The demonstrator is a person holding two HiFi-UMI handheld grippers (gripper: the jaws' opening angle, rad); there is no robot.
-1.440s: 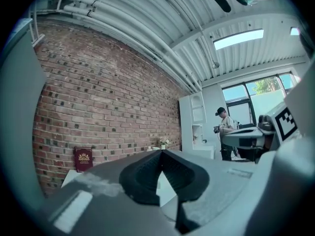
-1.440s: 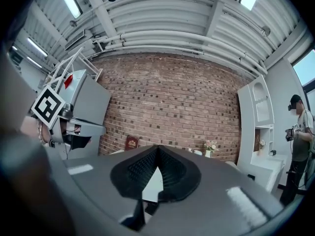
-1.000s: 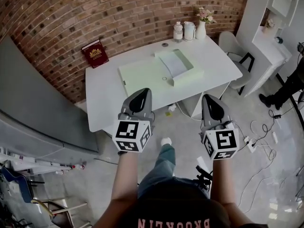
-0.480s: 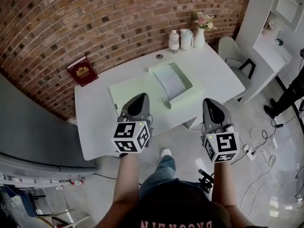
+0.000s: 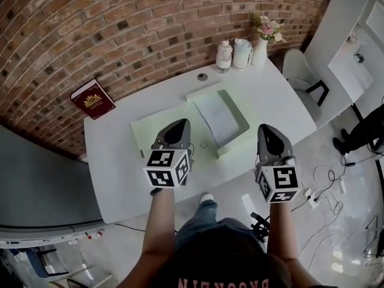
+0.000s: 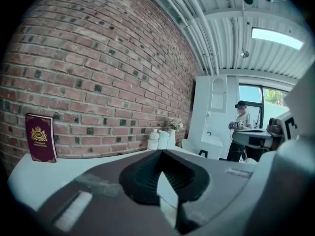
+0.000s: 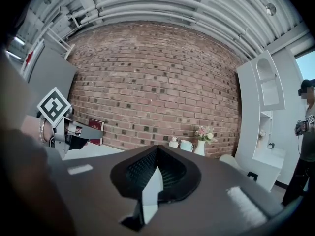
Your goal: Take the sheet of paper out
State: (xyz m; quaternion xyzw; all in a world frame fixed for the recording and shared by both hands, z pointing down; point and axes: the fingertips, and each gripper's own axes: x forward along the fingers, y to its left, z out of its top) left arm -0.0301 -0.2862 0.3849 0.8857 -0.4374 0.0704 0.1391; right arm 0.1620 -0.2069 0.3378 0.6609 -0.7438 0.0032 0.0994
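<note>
A pale green folder box (image 5: 237, 138) lies open on the white table (image 5: 114, 167), its lid (image 5: 150, 135) spread flat to the left. A white sheet of paper (image 5: 218, 119) lies inside the box. My left gripper (image 5: 177, 125) hovers over the lid near the table's front edge, shut and empty; its own view shows the jaws (image 6: 160, 152) meeting at the tips. My right gripper (image 5: 266, 128) hangs over the table's front right edge, just right of the box, also shut with nothing in it (image 7: 156, 147).
A red book (image 5: 93, 99) leans on the brick wall at the back left. A bottle (image 5: 224, 56), a white jug (image 5: 242, 53) and a flower vase (image 5: 262, 44) stand at the back right. A chair (image 5: 303, 77) and a person (image 5: 366, 131) are right of the table.
Both grippers have come forward from above the floor to over the table's front edge, side by side. The table and the box now sit closer and lower in the head view.
</note>
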